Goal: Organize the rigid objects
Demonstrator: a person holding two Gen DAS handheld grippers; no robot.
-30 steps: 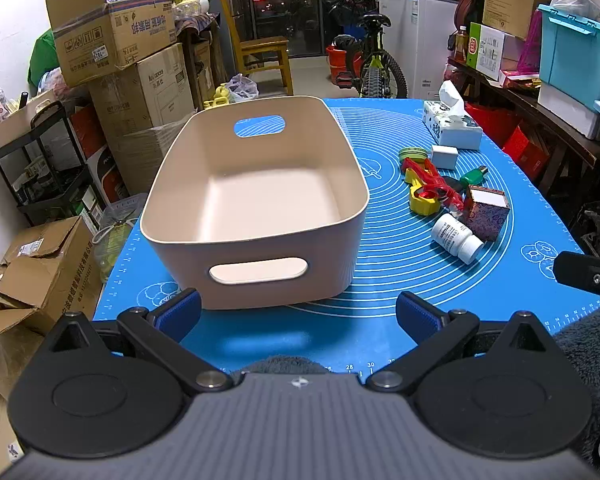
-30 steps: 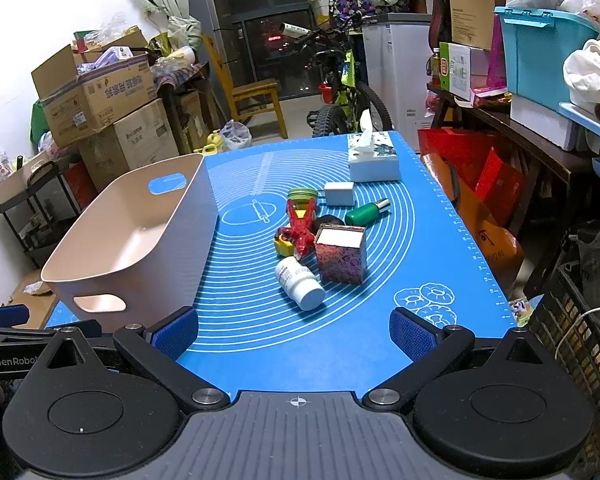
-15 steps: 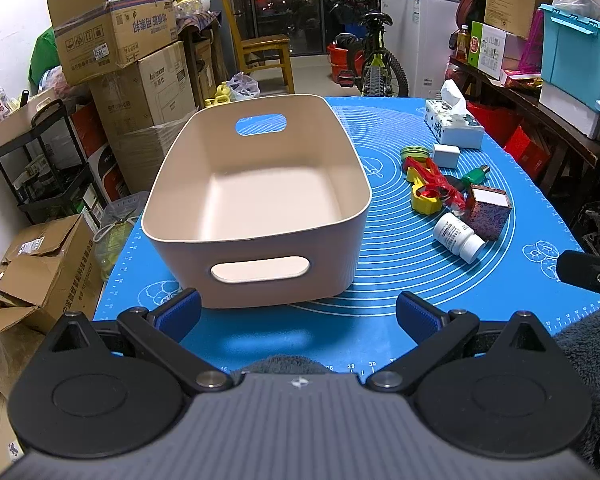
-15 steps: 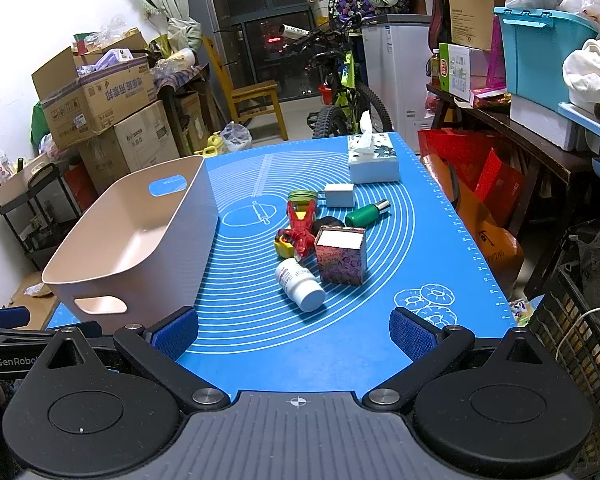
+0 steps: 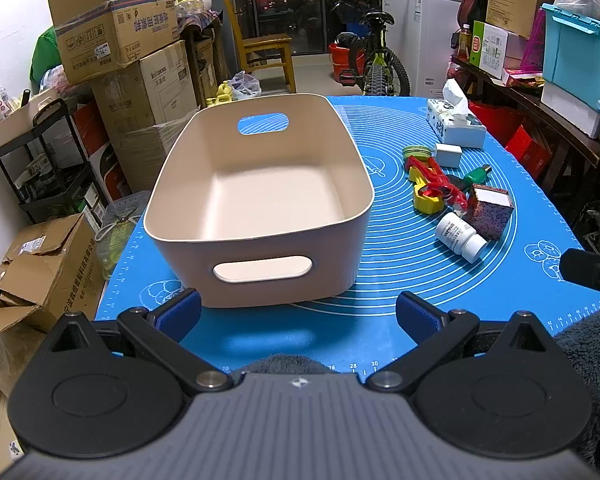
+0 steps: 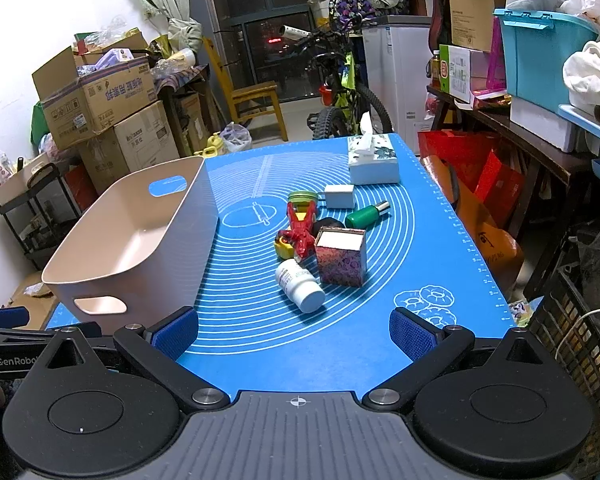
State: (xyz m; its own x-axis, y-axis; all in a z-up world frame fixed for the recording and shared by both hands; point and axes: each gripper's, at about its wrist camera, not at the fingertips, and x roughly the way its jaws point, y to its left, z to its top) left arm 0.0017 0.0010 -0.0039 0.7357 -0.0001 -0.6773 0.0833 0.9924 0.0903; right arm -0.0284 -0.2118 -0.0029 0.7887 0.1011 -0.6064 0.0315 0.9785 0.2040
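- Bin (image 5: 260,216), left wrist view: beige, empty, sits on the blue mat (image 5: 400,264) on the counter, straight ahead of the left hand-held gripper (image 5: 298,316) and just beyond its fingertips, not touching.
- Left hand-held gripper: jaws spread wide, nothing between the blue pads (image 5: 180,314). It is level and aims along the counter at the bin's near handle slot.
- Loose items lie right of the bin, well apart from this gripper: white pill bottle (image 5: 460,236) on its side, patterned box (image 5: 490,210) upright and touching it, red-yellow toy (image 5: 432,188), green bottle (image 5: 476,174), white adapter (image 5: 448,155), green lid (image 5: 417,150), tissue box (image 5: 456,126) at the far end.
- A dark piece of the right unit shows at the right edge; grey fleece sleeve (image 5: 588,340) below it.
- Right wrist view: right hand-held gripper (image 6: 294,332) also wide open and empty, held level over the mat's near edge (image 6: 340,340).
- Pill bottle (image 6: 300,286) is the nearest item, ahead and about centred between the fingers, clear of both pads (image 6: 412,334). Patterned box (image 6: 342,256) is just behind it, to the right.
- Toy (image 6: 298,230), green bottle (image 6: 366,216), adapter (image 6: 339,196), lid (image 6: 302,197) and tissue box (image 6: 374,164) lie further out.
- Bin (image 6: 136,240) is ahead-left of this gripper; the left unit's arm, marked GenRobo, shows at the left edge.
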